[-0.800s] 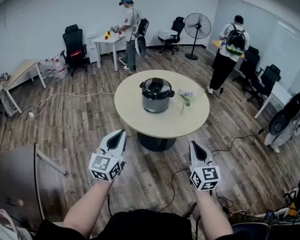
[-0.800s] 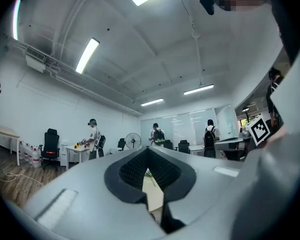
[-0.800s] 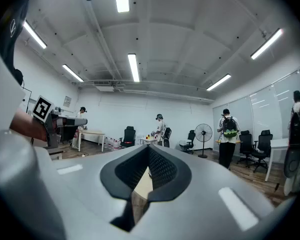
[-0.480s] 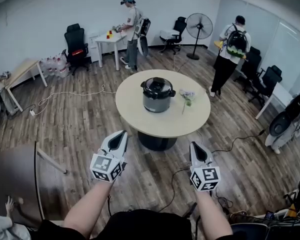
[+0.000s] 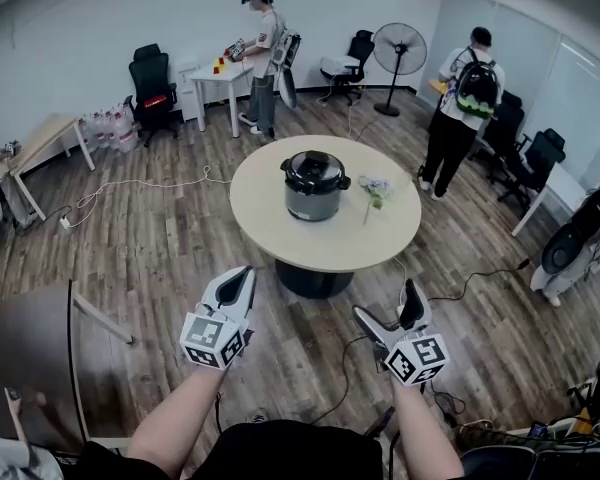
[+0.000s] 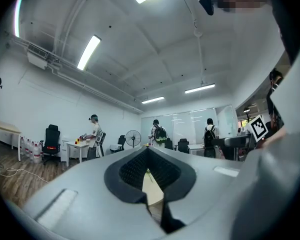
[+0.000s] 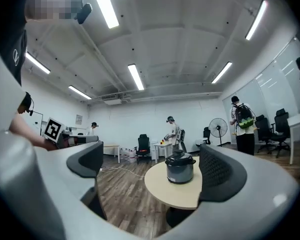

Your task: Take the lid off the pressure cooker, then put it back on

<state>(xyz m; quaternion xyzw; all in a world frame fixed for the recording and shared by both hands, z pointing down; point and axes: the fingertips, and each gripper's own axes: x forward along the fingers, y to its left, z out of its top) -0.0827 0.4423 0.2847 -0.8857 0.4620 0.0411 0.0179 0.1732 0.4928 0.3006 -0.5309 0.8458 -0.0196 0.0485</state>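
- The round table (image 5: 330, 250) stands on the wood floor (image 5: 160, 258), ahead of both grippers.
- The pressure cooker (image 5: 313, 200) sits upright near the table's middle.
- Its black lid (image 5: 315, 171) is on the pot.
- The right gripper (image 5: 386, 303) hangs short of the table, jaws spread wide, empty.
- The left gripper (image 5: 240, 274), level with it, has its jaws pressed together on nothing.

No words, brand names or numbers can be read anywhere. Only black-and-white square markers are seen, printed on the cube of the left gripper (image 5: 241, 273) and of the right gripper (image 5: 386, 301).
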